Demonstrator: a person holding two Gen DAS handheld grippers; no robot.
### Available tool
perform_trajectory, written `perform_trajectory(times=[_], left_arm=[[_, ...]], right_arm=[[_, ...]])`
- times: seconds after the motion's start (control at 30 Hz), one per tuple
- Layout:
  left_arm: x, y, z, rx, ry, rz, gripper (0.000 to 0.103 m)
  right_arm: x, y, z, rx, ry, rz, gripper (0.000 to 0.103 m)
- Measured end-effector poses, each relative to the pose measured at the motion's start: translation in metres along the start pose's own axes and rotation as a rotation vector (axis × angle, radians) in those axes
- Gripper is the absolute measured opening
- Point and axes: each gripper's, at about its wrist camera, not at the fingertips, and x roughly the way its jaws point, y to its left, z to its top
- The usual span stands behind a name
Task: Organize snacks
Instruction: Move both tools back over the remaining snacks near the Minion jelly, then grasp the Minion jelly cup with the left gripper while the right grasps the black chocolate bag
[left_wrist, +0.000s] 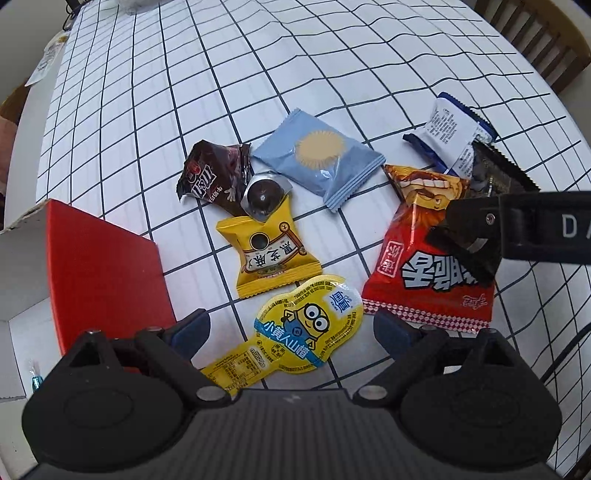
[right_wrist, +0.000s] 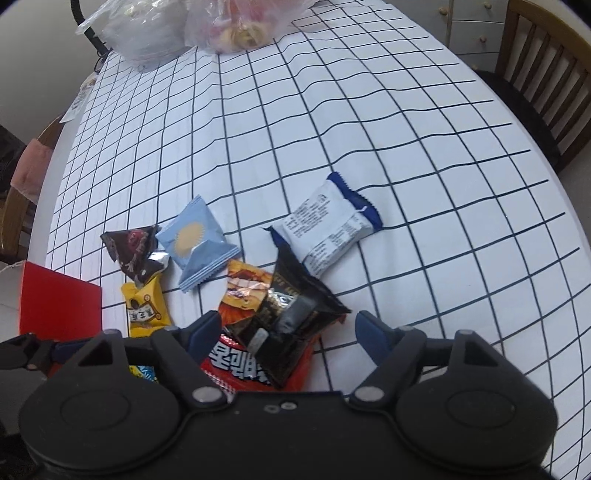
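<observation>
Left gripper (left_wrist: 291, 325) spread, jaws astride the yellow cartoon pouch (left_wrist: 295, 334), pads clear of it. Right gripper (right_wrist: 286, 328) released, black packet (right_wrist: 291, 325) between its jaws atop the red bag (right_wrist: 236, 369). Beyond: yellow packet (left_wrist: 267, 254), blue packet (left_wrist: 319, 158), white packet (right_wrist: 328, 232) on gridded tablecloth (right_wrist: 332, 110). Red box (left_wrist: 107, 269) left.

The right claw (right_wrist: 286, 334) points down at a pile of snacks on the worktop (right_wrist: 332, 129), which has a white cloth with dark lines. Its two blue fingers (right_wrist: 205, 330) stand apart, and a black packet (right_wrist: 295, 325) sits between them without touching them. The black packet lies on top of a red bag (right_wrist: 236, 365). Behind it lies a white packet with blue ends (right_wrist: 328, 229). To the left are a light blue packet (right_wrist: 195, 242), a dark brown packet (right_wrist: 135, 249) and a yellow packet (right_wrist: 144, 314). A red box (right_wrist: 61, 304) sits at the left edge. Plastic bags (right_wrist: 184, 26) rest at the far end.
</observation>
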Motion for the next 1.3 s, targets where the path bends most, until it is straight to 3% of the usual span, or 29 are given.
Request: perform_trajectory(times=[0.27,0.5,0.73,1.3], left_arm=[[0.014,0.005,0.007,-0.022,0.021,0.001,0.088],[0.019,0.016,0.004,-0.076,0.028,-0.026,0.064],[0.017,0.022,-0.008,-0.117,0.018,-0.023,0.064],[-0.010,0.034,-0.035,-0.247,-0.035,-0.085,0.064]], right_arm=[[0.008,0.000,0.000,-0.010,0.020,0.003,0.069],[0.008,0.000,-0.001,-0.025,0.019,0.019,0.056],[0.003,-0.006,-0.004,-0.036,-0.005,0.036,0.044],[-0.042,-0.032,-0.030,-0.082,-0.061,0.092,0.027]])
